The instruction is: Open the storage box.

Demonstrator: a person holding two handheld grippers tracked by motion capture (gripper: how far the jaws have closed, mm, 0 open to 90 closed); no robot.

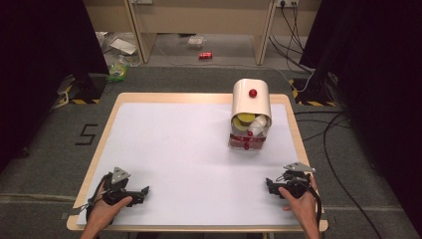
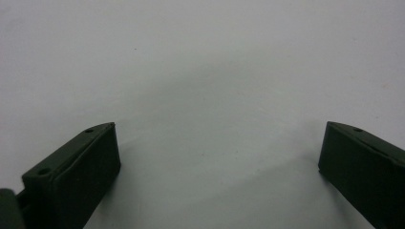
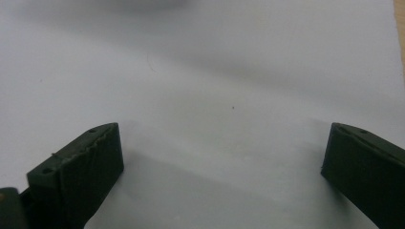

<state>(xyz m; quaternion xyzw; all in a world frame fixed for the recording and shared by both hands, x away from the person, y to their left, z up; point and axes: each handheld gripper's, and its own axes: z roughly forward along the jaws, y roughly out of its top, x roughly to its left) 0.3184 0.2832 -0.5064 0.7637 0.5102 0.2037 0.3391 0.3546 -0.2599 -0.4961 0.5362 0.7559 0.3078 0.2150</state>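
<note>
Overhead, two tongs are seen resting on the white-topped table (image 1: 189,149), one in each hand: the left tongs (image 1: 145,189) at the near left corner, the right tongs (image 1: 267,183) at the near right. One white bin (image 1: 251,102) with a domed swing lid and a single red knob (image 1: 253,92) is found well ahead of the right tongs, far from the left tongs. One yellow item (image 1: 245,119) and one white item (image 1: 258,124) are visible through its opening.

From the left gripper view, the left tongs (image 2: 217,145) are seen spread wide, with bare white surface between the two black jaws.

From the right gripper view, the right tongs (image 3: 224,145) are likewise spread wide and nothing is held.
</note>
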